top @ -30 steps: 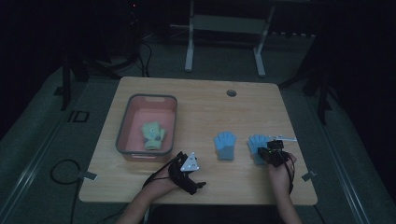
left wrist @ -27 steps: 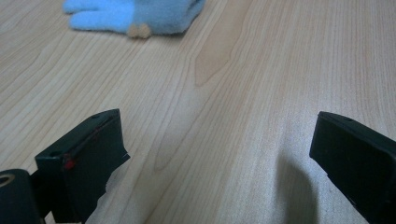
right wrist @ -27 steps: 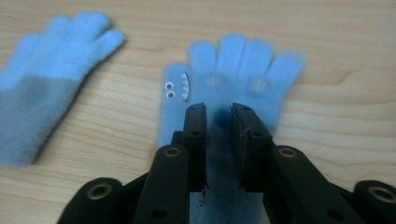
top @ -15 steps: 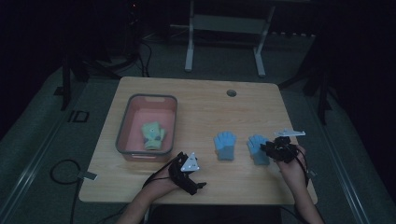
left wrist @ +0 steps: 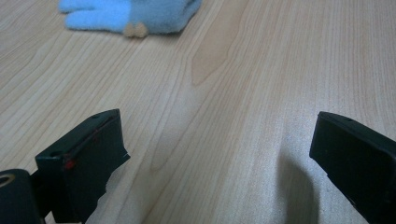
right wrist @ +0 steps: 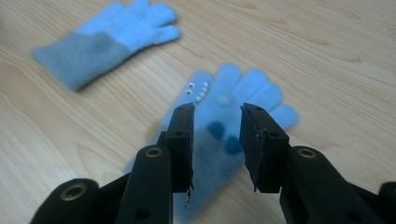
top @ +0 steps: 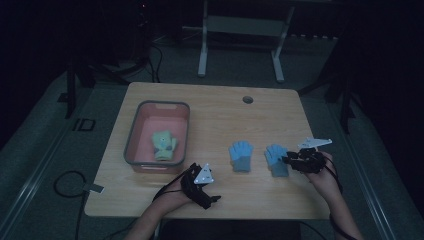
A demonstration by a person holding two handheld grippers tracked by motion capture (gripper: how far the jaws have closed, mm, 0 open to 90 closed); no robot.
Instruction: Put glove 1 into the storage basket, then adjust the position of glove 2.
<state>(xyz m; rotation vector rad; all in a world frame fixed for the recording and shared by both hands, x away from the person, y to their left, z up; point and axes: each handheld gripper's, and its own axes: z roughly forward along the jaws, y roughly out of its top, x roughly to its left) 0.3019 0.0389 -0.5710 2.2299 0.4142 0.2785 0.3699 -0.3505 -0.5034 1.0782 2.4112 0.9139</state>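
Note:
Two blue gloves lie flat on the wooden table (top: 220, 120): a plain one (top: 241, 156) and, to its right, one with a small face on it (top: 276, 160). My right gripper (top: 289, 160) hovers just off that glove's right edge. In the right gripper view its jaws (right wrist: 217, 112) have just been opening and stand a little apart above the face glove (right wrist: 233, 93), with nothing pinched between the pads. My left gripper (top: 204, 187) rests near the front edge, jaws wide open (left wrist: 217, 126) over bare wood, with the plain glove (left wrist: 126, 16) farther off.
A pink tray with a grey rim (top: 131, 142) stands at the left of the table and holds a green glove (top: 164, 145). A round cable hole (top: 247, 99) sits near the back edge. A metal stand (top: 240, 30) is on the floor behind.
The right gripper has drawn back to the right and risen off the face glove, its jaws parting. The glove stays flat on the table. The left gripper has kept still.

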